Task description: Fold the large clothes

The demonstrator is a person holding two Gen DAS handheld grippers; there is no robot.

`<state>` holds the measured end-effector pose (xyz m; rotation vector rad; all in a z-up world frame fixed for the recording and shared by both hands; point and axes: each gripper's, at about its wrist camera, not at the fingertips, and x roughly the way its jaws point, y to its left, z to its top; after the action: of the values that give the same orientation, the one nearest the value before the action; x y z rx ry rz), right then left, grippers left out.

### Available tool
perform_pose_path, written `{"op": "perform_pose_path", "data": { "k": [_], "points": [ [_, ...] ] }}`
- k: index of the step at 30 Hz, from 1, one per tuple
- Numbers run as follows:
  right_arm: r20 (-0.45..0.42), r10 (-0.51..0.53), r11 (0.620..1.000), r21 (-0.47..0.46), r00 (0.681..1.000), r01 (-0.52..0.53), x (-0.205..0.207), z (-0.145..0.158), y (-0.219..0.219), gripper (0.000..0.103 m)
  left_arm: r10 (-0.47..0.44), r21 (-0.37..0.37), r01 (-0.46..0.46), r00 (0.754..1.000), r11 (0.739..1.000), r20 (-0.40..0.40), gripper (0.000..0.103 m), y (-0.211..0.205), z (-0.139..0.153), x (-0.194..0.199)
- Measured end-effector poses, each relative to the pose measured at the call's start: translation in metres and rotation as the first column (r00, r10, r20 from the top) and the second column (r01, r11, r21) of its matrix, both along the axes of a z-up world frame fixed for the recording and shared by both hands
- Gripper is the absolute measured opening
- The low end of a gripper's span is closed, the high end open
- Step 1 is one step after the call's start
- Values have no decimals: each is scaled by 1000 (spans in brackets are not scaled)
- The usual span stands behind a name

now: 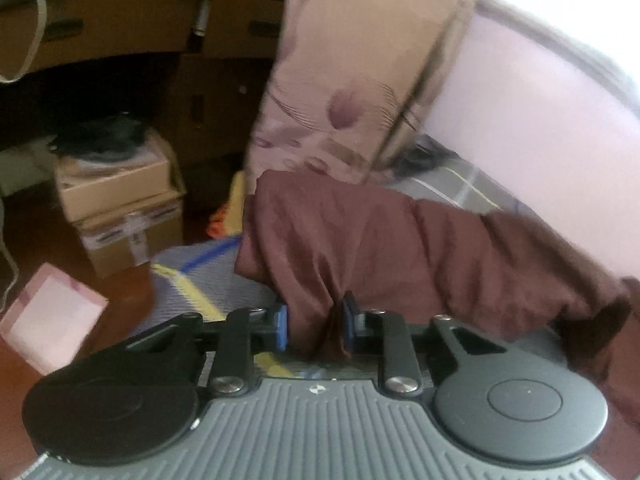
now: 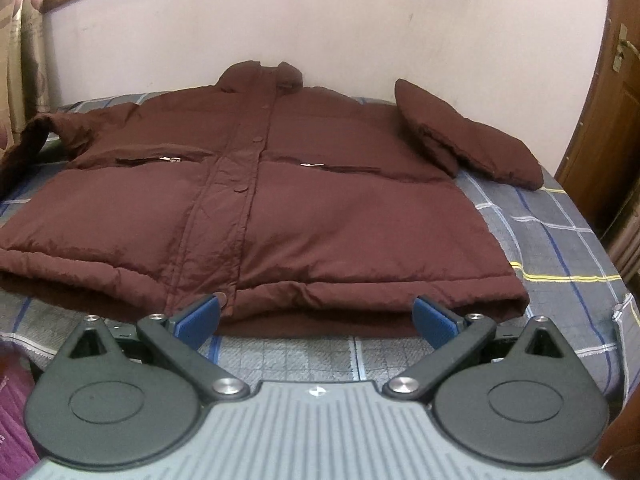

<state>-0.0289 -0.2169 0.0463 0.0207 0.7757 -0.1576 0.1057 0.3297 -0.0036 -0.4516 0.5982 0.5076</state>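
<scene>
At bed's left edge, left hand-held gripper pinched the jacket sleeve; right hand-held gripper hung spread near hem; best lift high before folding across.

We are in a home bedroom: a bed with a checked sheet stands against a pale wall, a flowered curtain hangs beside it, cardboard boxes sit stacked below a wooden desk, near a wooden door.

The jacket is plain dark maroon. The bedsheet is grey, checked with white, blue and yellow lines. The curtain is beige with purple flowers. The wall is pale pink.
</scene>
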Motion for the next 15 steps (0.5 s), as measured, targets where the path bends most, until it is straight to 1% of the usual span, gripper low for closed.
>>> {"op": "perform_pose_path", "data": {
  "k": [2, 5, 6, 8, 9, 10, 12, 13, 15],
  "points": [
    [10, -6, 1000, 0, 1000, 6, -1, 2, -4, 103, 21, -26, -21, 1000, 999, 3, 27, 8, 6, -12],
    [19, -20, 1000, 2, 1000, 20, -1, 2, -12, 103, 37, -41, -37, 999, 998, -12, 29, 8, 10, -26],
    [23, -26, 1000, 10, 999, 26, -1, 1, -16, 103, 34, -22, -34, 999, 999, -16, 34, 3, 11, -29],
    [26, -43, 998, 38, 999, 42, 1, -1, -26, 103, 65, 71, -62, 997, 996, -40, 49, -11, 19, -34],
    [21, -58, 997, 58, 998, 56, 3, -1, -34, 103, 76, 100, -72, 997, 992, -31, 68, -16, 24, -36],
    [25, -71, 994, 80, 997, 69, 4, -1, -42, 103, 80, 125, -79, 997, 989, -3, 85, -22, 32, -41],
    [56, -108, 990, 93, 993, 103, 8, 3, -61, 103, 82, 163, -91, 995, 982, 62, 92, -34, 46, -48],
    [66, -125, 989, 83, 990, 120, 11, 5, -68, 103, 69, 186, -85, 993, 979, 93, 94, -43, 55, -52],
    [115, -156, 987, 48, 981, 151, 21, 12, -88, 103, 18, 195, -40, 993, 980, 115, 97, -59, 67, -50]
  ]
}}
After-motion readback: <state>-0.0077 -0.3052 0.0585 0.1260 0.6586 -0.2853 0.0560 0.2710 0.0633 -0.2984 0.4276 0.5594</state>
